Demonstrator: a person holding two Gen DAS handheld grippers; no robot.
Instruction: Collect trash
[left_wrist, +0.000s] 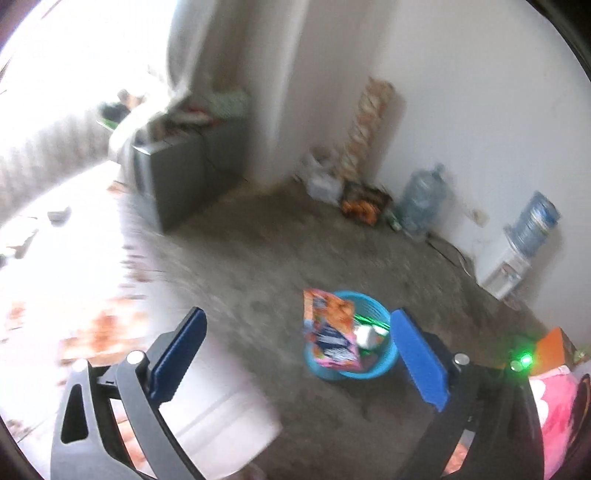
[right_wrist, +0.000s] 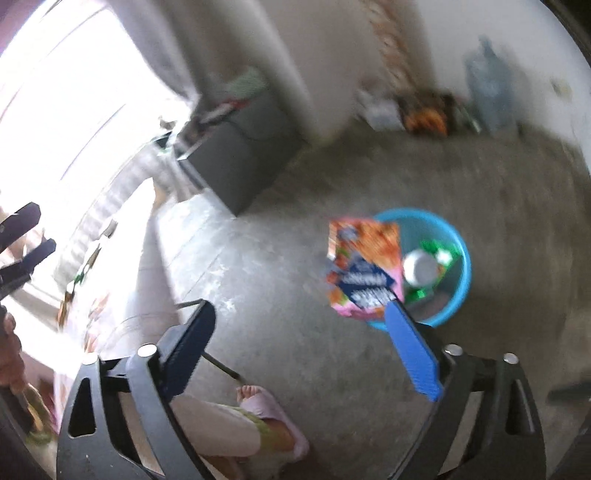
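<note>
A round blue basket (left_wrist: 373, 371) stands on the concrete floor, with a white cup (left_wrist: 364, 338) and a green wrapper (left_wrist: 373, 319) inside it. A pink and orange snack wrapper (left_wrist: 328, 332) stands on end at the basket's left rim; the blur hides whether it rests there or is in the air. My left gripper (left_wrist: 297, 317) hangs above and before the basket, open and empty. The right wrist view shows the same basket (right_wrist: 463, 258), wrapper (right_wrist: 364, 266) and cup (right_wrist: 421, 267). My right gripper (right_wrist: 299, 310) is open too, with its right pad just below the wrapper.
A grey cabinet (left_wrist: 177, 177) stands at the back left. Along the far wall are water bottles (left_wrist: 421, 199), a white dispenser (left_wrist: 506, 266) and clutter. A person's foot in a pink slipper (right_wrist: 273, 417) is close below the right gripper. A white surface (left_wrist: 221, 406) lies under the left one.
</note>
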